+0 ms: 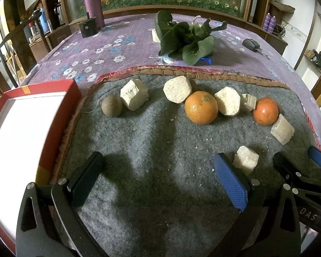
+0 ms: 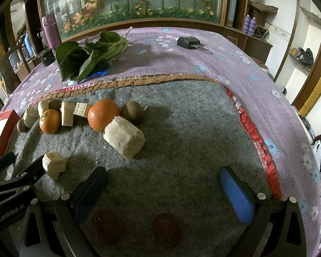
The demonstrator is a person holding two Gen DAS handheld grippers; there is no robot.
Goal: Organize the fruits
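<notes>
Two oranges lie on the grey felt mat (image 1: 149,141): a large orange (image 1: 201,107) (image 2: 103,115) and a smaller orange (image 1: 265,111) (image 2: 49,121). Round brown fruits (image 1: 112,106) (image 2: 132,111) and several pale cut chunks (image 1: 134,94) (image 2: 125,139) are scattered among them. A red box with a white inside (image 1: 62,124) stands at the mat's left edge. My left gripper (image 1: 159,180) is open above bare mat, well short of the fruit row. My right gripper (image 2: 162,192) is open too, and a small pale chunk (image 1: 246,159) (image 2: 53,165) lies between the two grippers.
Leafy greens (image 1: 186,38) (image 2: 89,55) lie on the purple flowered tablecloth behind the mat. A purple flask (image 1: 93,2) and black cup (image 1: 87,26) stand at the back left, a black key-like tool (image 1: 251,44) at the back right. A glass cabinet lines the far side.
</notes>
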